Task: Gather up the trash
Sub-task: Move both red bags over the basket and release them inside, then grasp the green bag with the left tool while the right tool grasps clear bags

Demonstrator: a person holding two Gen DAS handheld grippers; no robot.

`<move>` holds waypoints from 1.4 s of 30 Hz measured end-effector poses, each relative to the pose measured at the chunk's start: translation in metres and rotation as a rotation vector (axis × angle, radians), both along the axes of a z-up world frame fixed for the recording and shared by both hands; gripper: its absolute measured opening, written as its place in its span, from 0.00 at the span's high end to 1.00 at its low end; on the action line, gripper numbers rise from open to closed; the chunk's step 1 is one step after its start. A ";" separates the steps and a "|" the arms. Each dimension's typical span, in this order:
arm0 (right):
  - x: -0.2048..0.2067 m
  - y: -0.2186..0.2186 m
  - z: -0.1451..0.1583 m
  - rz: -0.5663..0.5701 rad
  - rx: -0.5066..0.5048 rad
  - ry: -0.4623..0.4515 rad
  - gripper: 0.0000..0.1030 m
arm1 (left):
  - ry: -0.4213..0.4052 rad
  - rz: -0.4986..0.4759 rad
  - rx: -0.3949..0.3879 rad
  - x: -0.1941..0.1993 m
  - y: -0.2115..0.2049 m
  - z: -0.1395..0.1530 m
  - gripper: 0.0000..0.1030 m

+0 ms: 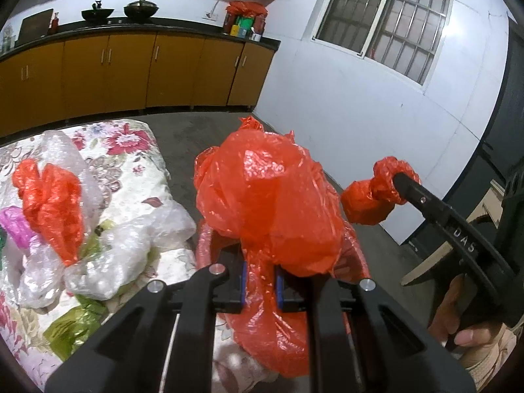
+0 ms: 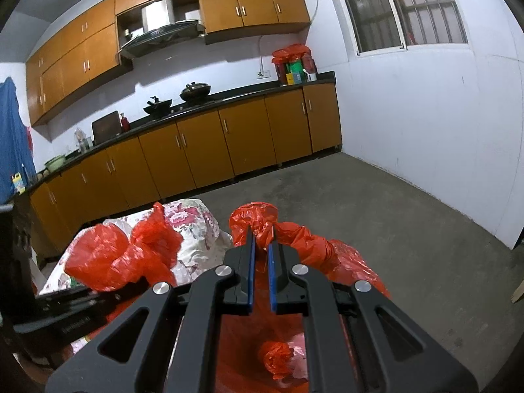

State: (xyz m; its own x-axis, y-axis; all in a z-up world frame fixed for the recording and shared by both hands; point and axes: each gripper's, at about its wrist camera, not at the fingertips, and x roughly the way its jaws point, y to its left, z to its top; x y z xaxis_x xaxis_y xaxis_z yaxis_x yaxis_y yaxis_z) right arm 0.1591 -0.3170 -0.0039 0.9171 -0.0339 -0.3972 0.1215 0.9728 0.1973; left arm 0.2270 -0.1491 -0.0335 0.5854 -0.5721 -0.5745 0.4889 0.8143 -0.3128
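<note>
My left gripper (image 1: 260,283) is shut on a bunched part of a red plastic bag (image 1: 262,203) that lines a bin (image 1: 204,245) beside the table. My right gripper (image 2: 261,255) is shut on another twisted edge of the same red bag (image 2: 304,242); in the left wrist view its finger (image 1: 409,186) shows at the right with red plastic wrapped round the tip. Inside the bag lies a crumpled red scrap (image 2: 276,355). On the floral tablecloth (image 1: 137,170) lie clear plastic wrap (image 1: 108,255), a red plastic scrap (image 1: 49,203) and a pink one (image 1: 14,226).
Orange base cabinets (image 2: 196,157) with a black counter run along the far wall, woks (image 2: 195,91) on top. A white wall with a barred window (image 1: 386,23) is at the right. Grey concrete floor (image 2: 393,222) lies beyond the bin. A wooden chair leg (image 1: 432,262) is at the right.
</note>
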 end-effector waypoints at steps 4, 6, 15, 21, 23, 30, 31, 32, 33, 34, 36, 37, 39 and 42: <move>0.002 -0.007 -0.002 -0.001 0.013 -0.006 0.93 | 0.002 -0.025 0.006 0.003 -0.015 -0.003 0.86; 0.002 -0.009 -0.003 -0.004 0.016 -0.008 0.92 | 0.004 -0.030 0.011 0.005 -0.021 -0.006 0.85; 0.002 -0.031 -0.014 -0.035 0.066 0.010 0.71 | 0.054 -0.031 0.045 0.014 -0.031 -0.031 0.62; -0.004 -0.036 -0.017 -0.062 0.064 0.023 0.71 | 0.078 -0.005 0.029 0.017 -0.019 -0.035 0.56; -0.005 -0.037 -0.017 -0.067 0.067 0.026 0.71 | 0.075 -0.008 0.032 0.016 -0.020 -0.033 0.55; -0.007 -0.027 -0.012 -0.053 0.025 0.028 0.71 | 0.029 0.036 0.037 0.006 -0.006 -0.021 0.51; -0.007 -0.024 -0.011 -0.049 0.019 0.028 0.71 | 0.020 0.054 0.043 0.004 -0.001 -0.020 0.49; -0.008 -0.021 -0.010 -0.043 0.012 0.027 0.71 | 0.012 0.070 0.053 0.002 0.003 -0.019 0.47; -0.007 -0.019 -0.010 -0.038 0.006 0.028 0.71 | 0.005 0.084 0.063 0.001 0.008 -0.018 0.46; -0.008 -0.015 -0.010 -0.033 0.000 0.028 0.71 | -0.001 0.099 0.075 0.000 0.013 -0.018 0.45; -0.007 -0.008 -0.011 -0.021 -0.016 0.032 0.69 | -0.012 0.133 0.093 -0.003 0.025 -0.017 0.43; -0.007 -0.004 -0.011 -0.016 -0.021 0.035 0.59 | -0.017 0.152 0.100 -0.004 0.032 -0.017 0.41; -0.008 0.004 -0.011 -0.011 -0.029 0.027 0.49 | -0.028 0.196 0.115 -0.007 0.047 -0.017 0.36; -0.007 0.017 -0.011 0.020 -0.038 0.030 0.49 | -0.042 0.273 0.136 -0.010 0.075 -0.017 0.31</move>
